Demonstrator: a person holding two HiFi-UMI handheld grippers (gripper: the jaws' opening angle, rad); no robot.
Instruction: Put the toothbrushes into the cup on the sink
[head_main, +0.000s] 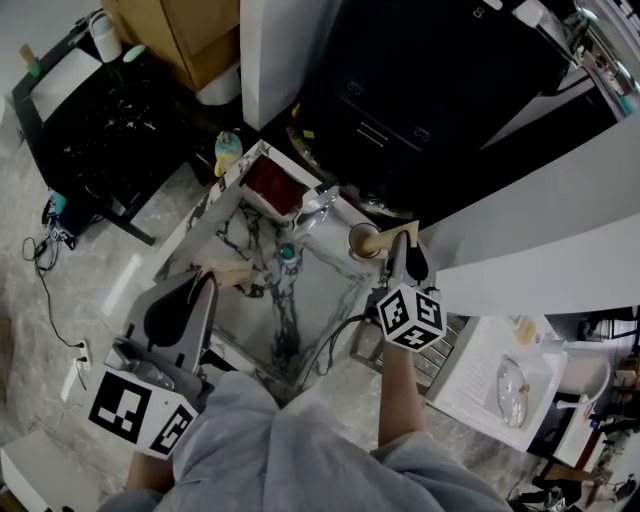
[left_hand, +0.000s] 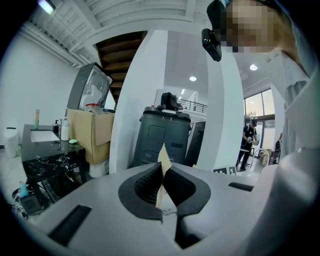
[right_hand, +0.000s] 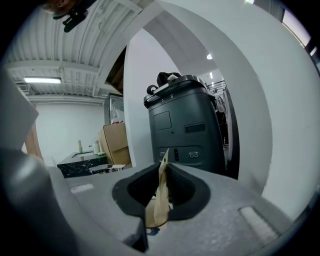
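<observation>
In the head view, delivery looked to be the step in hand. The right gripper (head_main: 405, 242) hung just beside the cup (head_main: 357, 243) at the corner of the sink (head_main: 325, 295). Its toothbrush (head_main: 378, 240) pointed at the cup's mouth, though I couldn't tell if they touched. The left gripper (head_main: 205, 282) hung over the basin's opposite edge with a second toothbrush (head_main: 236, 272). Next, I judged, the handle needed tipping upright over the mouth before release.

The left gripper view showed the grip itself, jaws pinched together on the second toothbrush (left_hand: 163, 156).

The right gripper view showed the same tight pinch on the toothbrush (right_hand: 161, 200), but neither cup nor sink.
</observation>
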